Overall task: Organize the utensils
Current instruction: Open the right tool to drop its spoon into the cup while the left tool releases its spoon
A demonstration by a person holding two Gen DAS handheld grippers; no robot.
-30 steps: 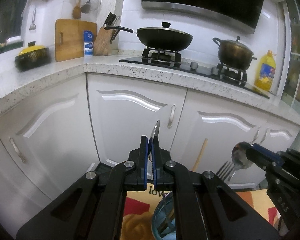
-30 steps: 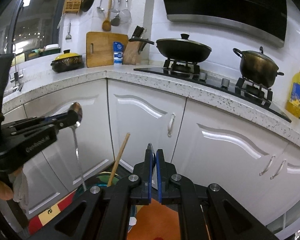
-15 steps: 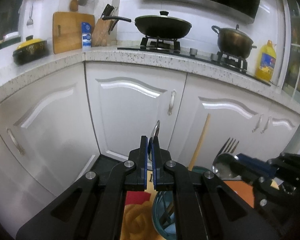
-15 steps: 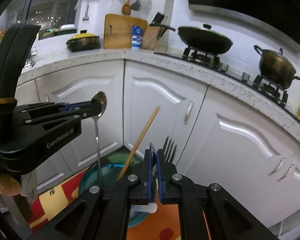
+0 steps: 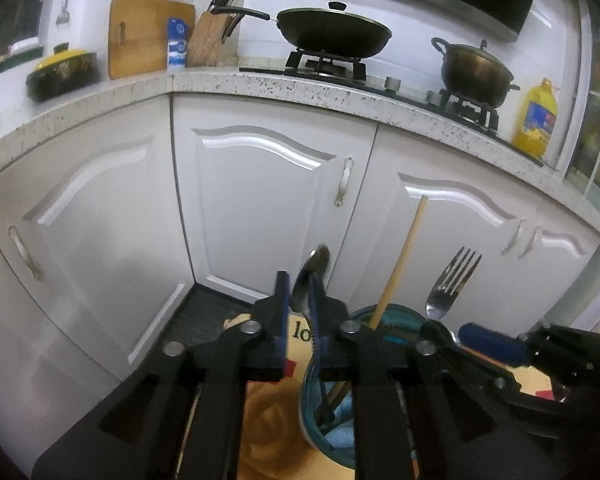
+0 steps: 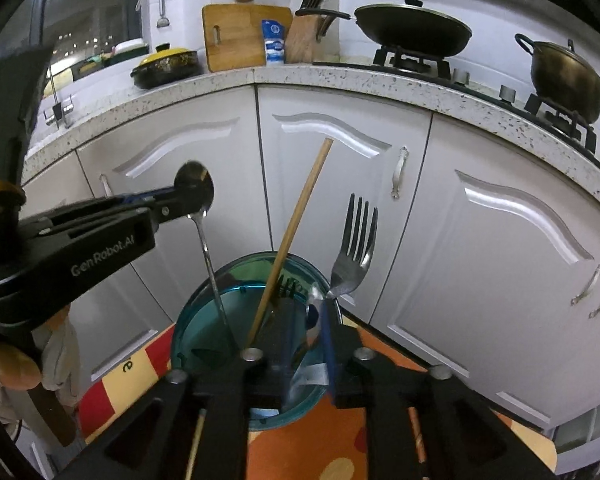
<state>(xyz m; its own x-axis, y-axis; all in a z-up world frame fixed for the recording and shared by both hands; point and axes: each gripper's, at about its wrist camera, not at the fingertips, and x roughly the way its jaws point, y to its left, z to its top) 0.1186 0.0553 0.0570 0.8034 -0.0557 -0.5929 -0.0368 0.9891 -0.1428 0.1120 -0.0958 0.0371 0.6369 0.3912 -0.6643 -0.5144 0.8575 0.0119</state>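
A teal glass holder [image 6: 204,312] stands on a patterned mat, also low in the left wrist view [image 5: 312,412]. A wooden chopstick [image 6: 296,232] and a fork [image 6: 356,244] lean in it. My left gripper [image 5: 300,292] holds a metal spoon [image 6: 198,192] by its bowl, handle hanging down into the holder; its jaws have parted slightly around the bowl. My right gripper [image 6: 306,320] sits just above the holder's rim, jaws slightly apart around a second spoon's bowl [image 6: 314,312], partly hidden.
White cabinet doors [image 5: 260,208] stand close behind the holder. The speckled counter [image 6: 340,80] above carries a wok, a pot, a knife block and a cutting board. An orange and yellow mat [image 6: 320,448] lies under the holder.
Both grippers have come down toward the holder. Both spoons' handles now reach into it. Both pairs of jaws have opened a little.
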